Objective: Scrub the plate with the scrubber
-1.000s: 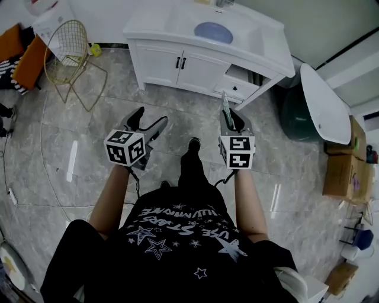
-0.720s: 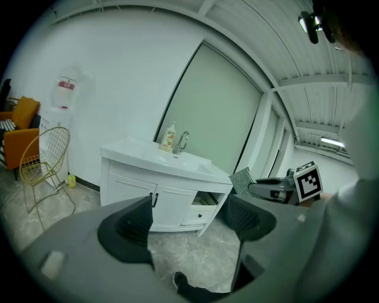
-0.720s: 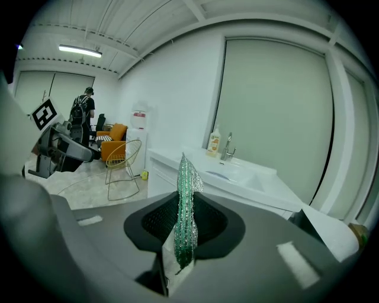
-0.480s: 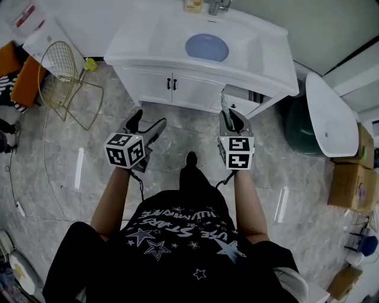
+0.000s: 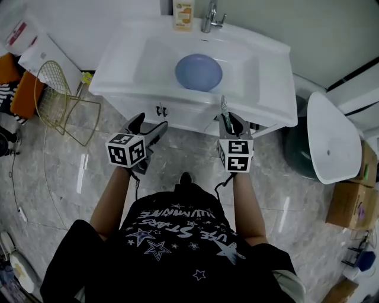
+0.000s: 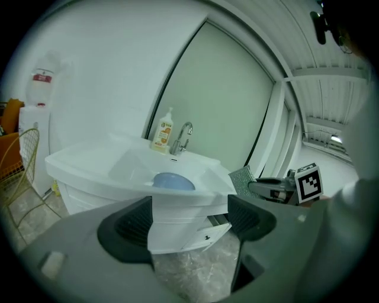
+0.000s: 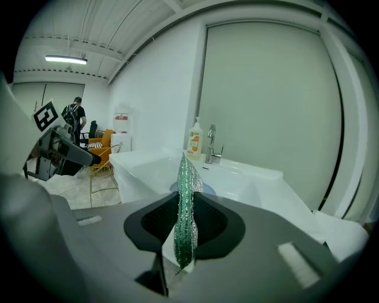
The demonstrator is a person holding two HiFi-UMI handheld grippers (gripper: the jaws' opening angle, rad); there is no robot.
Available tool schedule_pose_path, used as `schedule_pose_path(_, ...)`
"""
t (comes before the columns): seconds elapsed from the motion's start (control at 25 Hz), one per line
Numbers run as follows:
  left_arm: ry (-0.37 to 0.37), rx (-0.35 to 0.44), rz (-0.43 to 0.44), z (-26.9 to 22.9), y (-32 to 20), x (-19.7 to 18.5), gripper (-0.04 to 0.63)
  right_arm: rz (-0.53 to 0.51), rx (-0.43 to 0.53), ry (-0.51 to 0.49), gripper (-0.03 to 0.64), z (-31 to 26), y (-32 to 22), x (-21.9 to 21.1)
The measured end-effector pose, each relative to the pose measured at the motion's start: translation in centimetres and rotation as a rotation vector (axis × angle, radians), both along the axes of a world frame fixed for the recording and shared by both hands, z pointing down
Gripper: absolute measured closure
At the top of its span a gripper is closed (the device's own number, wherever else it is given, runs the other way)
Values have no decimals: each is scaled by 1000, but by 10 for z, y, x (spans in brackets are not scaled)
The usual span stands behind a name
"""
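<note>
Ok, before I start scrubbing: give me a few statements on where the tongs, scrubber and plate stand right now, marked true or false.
1. The right tongs are shut on the scrubber. True.
2. The left tongs hold the plate. False: they are open and empty, and the plate lies in the sink.
3. The scrubber is touching the plate. False: it is held upright in front of the sink, apart from the plate.
4. A soap bottle stands beside the faucet at the back of the sink. True.
</note>
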State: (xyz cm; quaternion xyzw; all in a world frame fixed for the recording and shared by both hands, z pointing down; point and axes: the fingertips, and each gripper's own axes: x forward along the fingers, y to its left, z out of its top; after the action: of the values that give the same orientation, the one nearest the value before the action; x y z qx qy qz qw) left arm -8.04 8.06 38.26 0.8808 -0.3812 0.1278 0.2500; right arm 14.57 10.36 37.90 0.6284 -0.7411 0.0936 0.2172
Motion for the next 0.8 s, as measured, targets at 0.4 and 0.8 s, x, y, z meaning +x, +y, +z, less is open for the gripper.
schedule_pose_path(0.4, -4, -49, -28, 0, -90, 18, 204, -43, -11, 9, 514, 0, -93, 12)
schedule_pose_path(0.8, 27, -152, 52, 26, -233, 33, 206, 30, -50, 91, 514, 8, -196, 25)
